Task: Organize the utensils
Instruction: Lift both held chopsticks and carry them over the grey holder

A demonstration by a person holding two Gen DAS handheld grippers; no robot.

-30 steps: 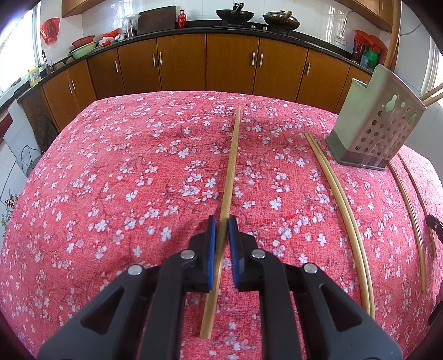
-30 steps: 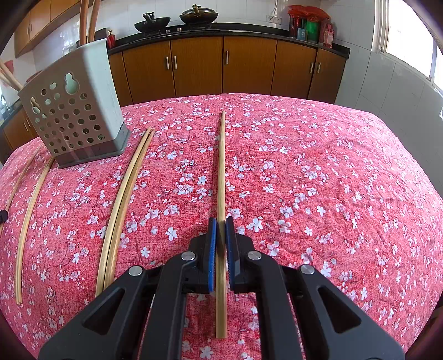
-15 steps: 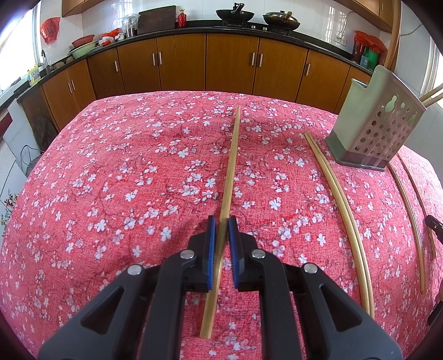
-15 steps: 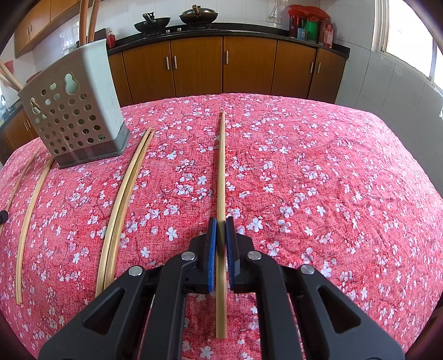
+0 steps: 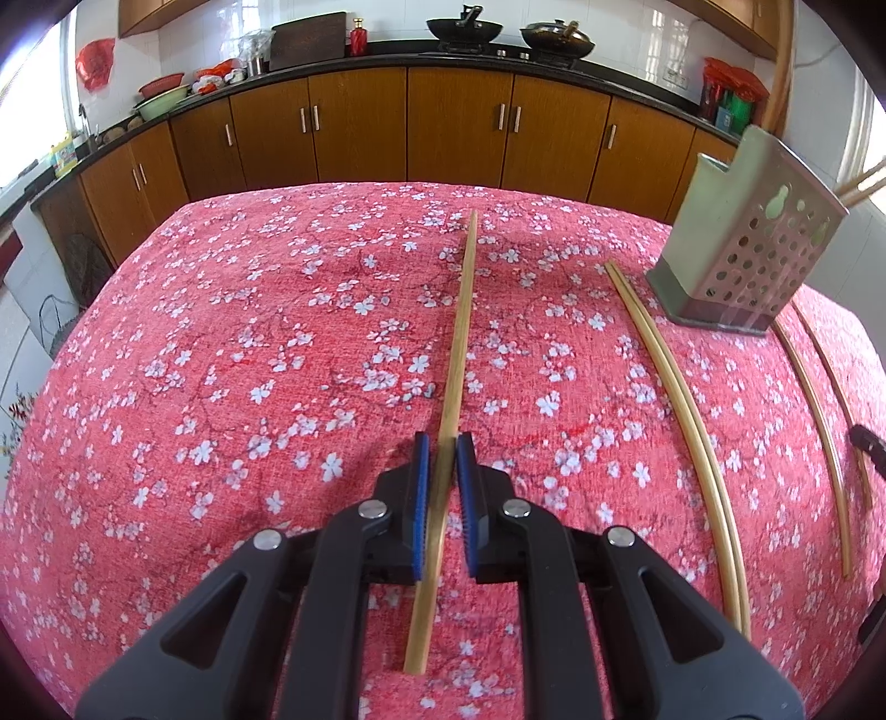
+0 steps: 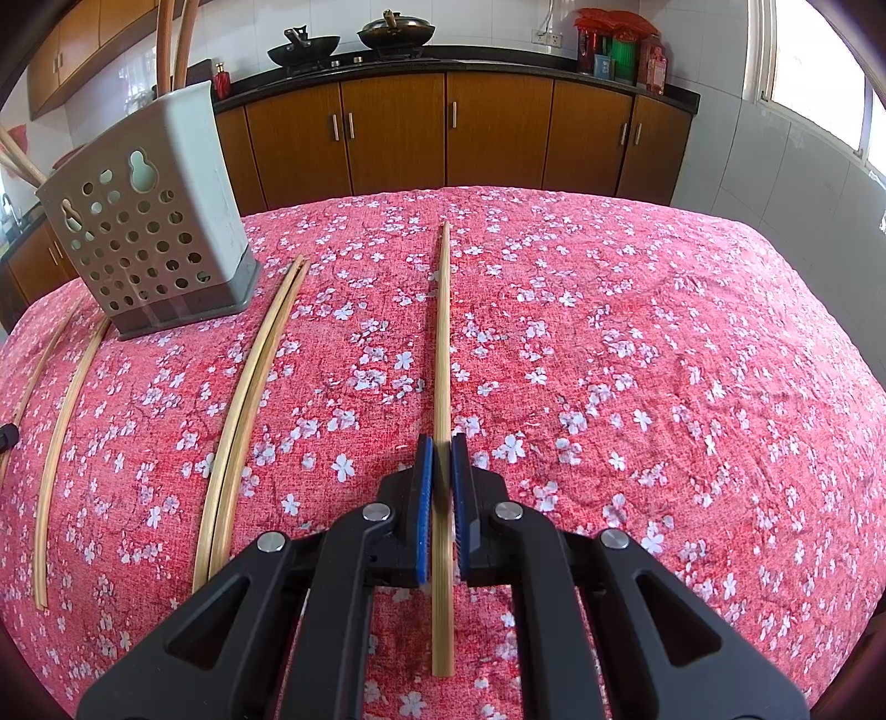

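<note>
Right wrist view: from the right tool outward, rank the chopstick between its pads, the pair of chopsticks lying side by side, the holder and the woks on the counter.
1. Chopstick, gripped in the right tool.
2. Pair of chopsticks, on the cloth to the left.
3. Holder, farther back on the left.
4. Woks, on the back counter.

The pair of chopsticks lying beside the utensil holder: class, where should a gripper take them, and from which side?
Grip the pair of chopsticks mid-length, from above, fingers straddling both. They lie flat, touching side by side on the tablecloth, so one pinch probably takes both.
</note>
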